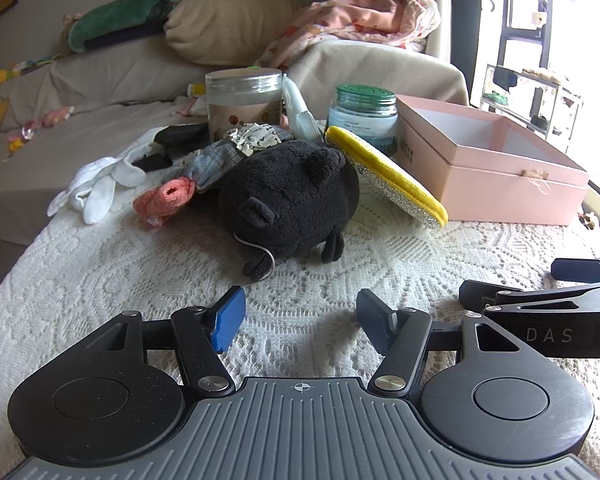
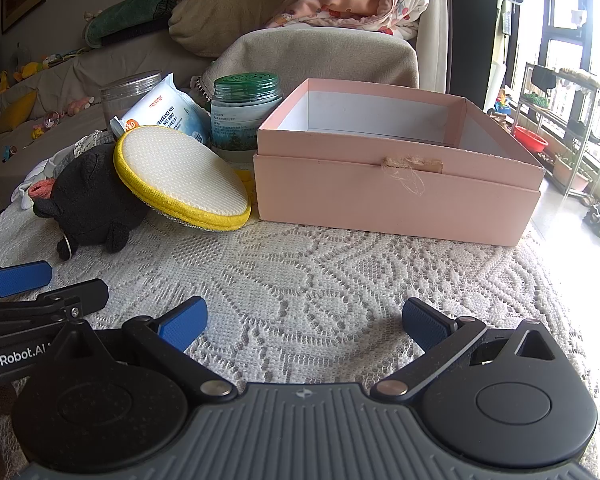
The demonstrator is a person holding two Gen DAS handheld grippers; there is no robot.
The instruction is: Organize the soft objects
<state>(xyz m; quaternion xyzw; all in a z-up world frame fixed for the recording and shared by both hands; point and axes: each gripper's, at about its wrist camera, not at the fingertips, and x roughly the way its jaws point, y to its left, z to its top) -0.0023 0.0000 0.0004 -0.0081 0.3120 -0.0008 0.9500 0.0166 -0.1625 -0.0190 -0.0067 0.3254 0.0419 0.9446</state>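
**Lace-covered table, both grippers open and empty**

White lace cloth (image 2: 320,272) covers the table, with a sofa and a beige pillow (image 1: 228,20) across the upper part of both views.

At the bottom centre of the left wrist view, the left gripper (image 1: 300,316) has its blue-padded fingers spread apart over bare lace, holding nothing. At the bottom centre of the right wrist view, the right gripper (image 2: 304,320) is likewise spread wide and empty.

Just above the left gripper, in the middle of the frame, lies a black plush toy (image 1: 288,196): a rounded, fuzzy body with small ears and stubby feet, and a thin pale cord at its lower front. Leaning against its right side is a round scrub pad (image 1: 388,176) with a yellow rim; the right wrist view shows its cream mesh face and a glittery underside. To the plush's left sits a pink knitted piece (image 1: 168,196), touching a grey-blue cloth bundle (image 1: 220,156) with a patterned patch. Farther left, a white glove (image 1: 100,184) lies flat on the lace.

Behind these stand a clear jar with a silver lid (image 1: 244,96) and a jar with a green lid (image 1: 364,116). At the right of the frame, a pink cardboard box (image 2: 400,196) sits open, its white interior visible, just beside the scrub pad.
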